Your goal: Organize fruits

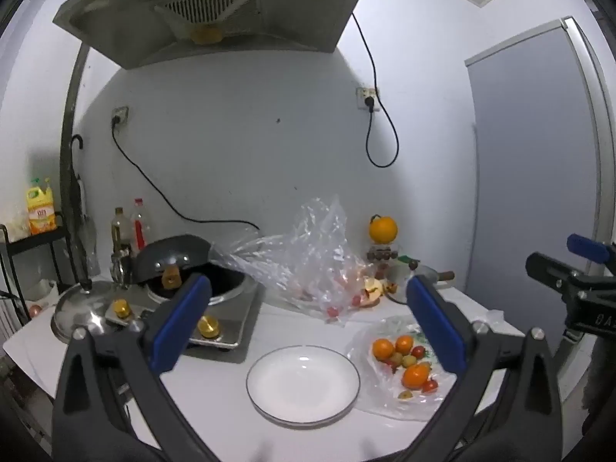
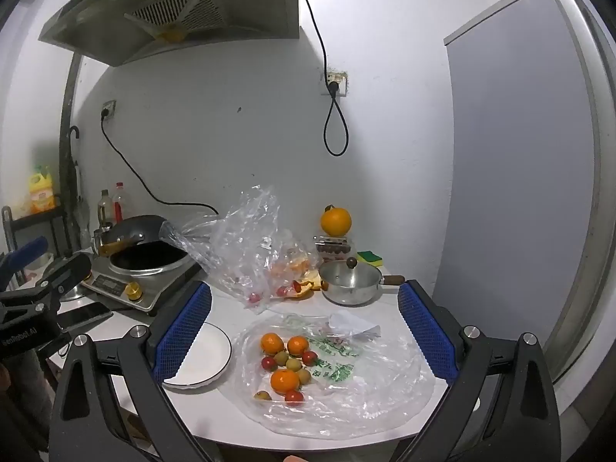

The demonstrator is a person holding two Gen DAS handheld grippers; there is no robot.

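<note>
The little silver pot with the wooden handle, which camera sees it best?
The right wrist view: the little silver pot with the wooden handle shows whole, lid knob included. In the left wrist view only a sliver peeks out behind a gripper finger.

A home kitchen: a range hood [image 1: 215, 11] hangs over a stove [image 1: 215, 308] with a wok [image 2: 148, 260], and oil bottles [image 1: 122, 231] stand by the wall.

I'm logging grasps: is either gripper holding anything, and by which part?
Nothing is held. Left gripper and right gripper are open and empty above the table.
</note>
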